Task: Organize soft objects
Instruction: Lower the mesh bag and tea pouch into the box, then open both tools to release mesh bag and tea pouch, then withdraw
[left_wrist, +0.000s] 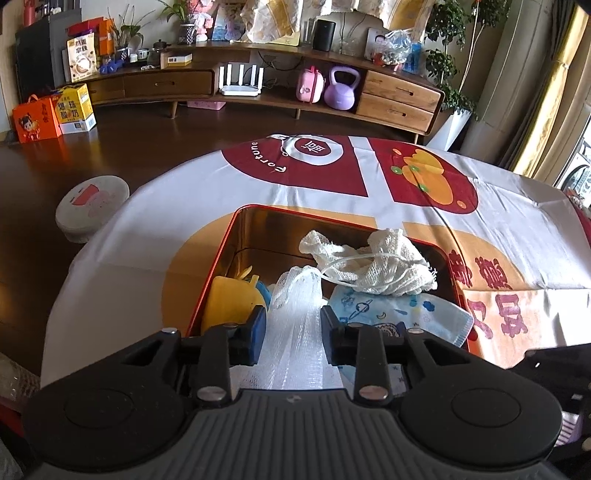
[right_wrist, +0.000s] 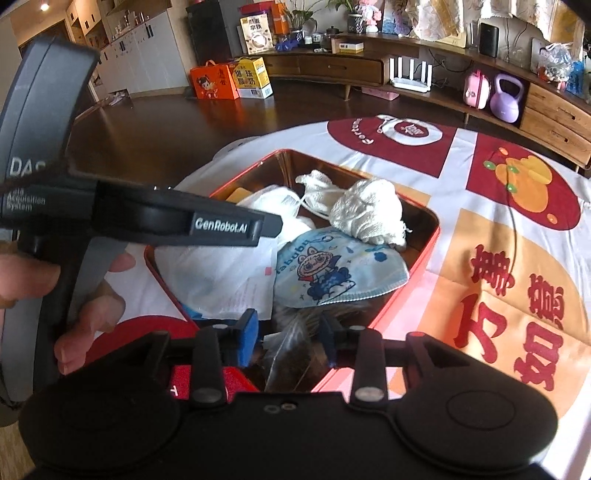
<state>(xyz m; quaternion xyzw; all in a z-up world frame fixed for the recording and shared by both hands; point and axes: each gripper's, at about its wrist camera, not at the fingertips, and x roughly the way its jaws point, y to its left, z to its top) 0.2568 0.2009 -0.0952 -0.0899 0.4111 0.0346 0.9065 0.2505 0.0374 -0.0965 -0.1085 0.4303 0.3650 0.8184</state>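
Note:
A red tin box with a gold inside stands on the table; it also shows in the right wrist view. In it lie a white gauze cloth, a blue printed child's mask and a yellow toy. My left gripper is shut on a white foam net sleeve over the box. My right gripper stands over a dark furry thing in a clear bag at the box's near end; its jaws are apart around it.
A tablecloth with red and orange prints covers the round table. The left gripper's body and the person's hand fill the left of the right wrist view. A round stool stands left of the table.

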